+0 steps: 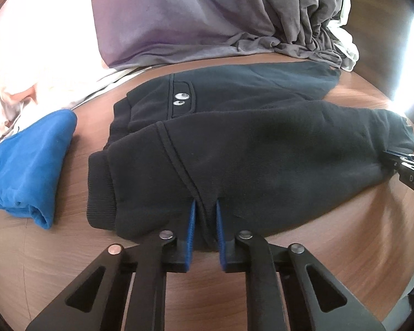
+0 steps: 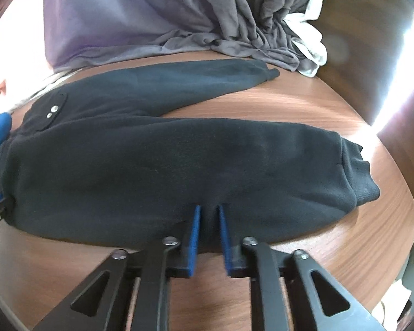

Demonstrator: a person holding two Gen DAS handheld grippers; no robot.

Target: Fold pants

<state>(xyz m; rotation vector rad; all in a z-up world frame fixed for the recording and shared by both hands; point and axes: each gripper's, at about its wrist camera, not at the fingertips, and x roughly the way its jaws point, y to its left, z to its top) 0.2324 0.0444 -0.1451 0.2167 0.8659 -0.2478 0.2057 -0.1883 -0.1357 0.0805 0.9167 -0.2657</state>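
Black sweatpants (image 1: 262, 151) lie across a round wooden table (image 1: 69, 262), waistband to the left, cuffs to the right. The near leg lies in front, the far leg (image 2: 179, 82) stretches behind it. Two silver snaps (image 1: 180, 99) mark a pocket near the waist. My left gripper (image 1: 205, 207) is shut on the near edge of the pants close to the waistband. My right gripper (image 2: 208, 209) is shut on the near edge of the near leg, further toward the cuff (image 2: 356, 171); it also shows at the right edge of the left wrist view (image 1: 408, 162).
A folded blue garment (image 1: 33, 162) lies left of the waistband. A grey-purple cloth pile (image 1: 207, 19) and white fabric (image 2: 312, 47) hang at the back of the table. A wooden chair back (image 2: 372, 55) stands at the right.
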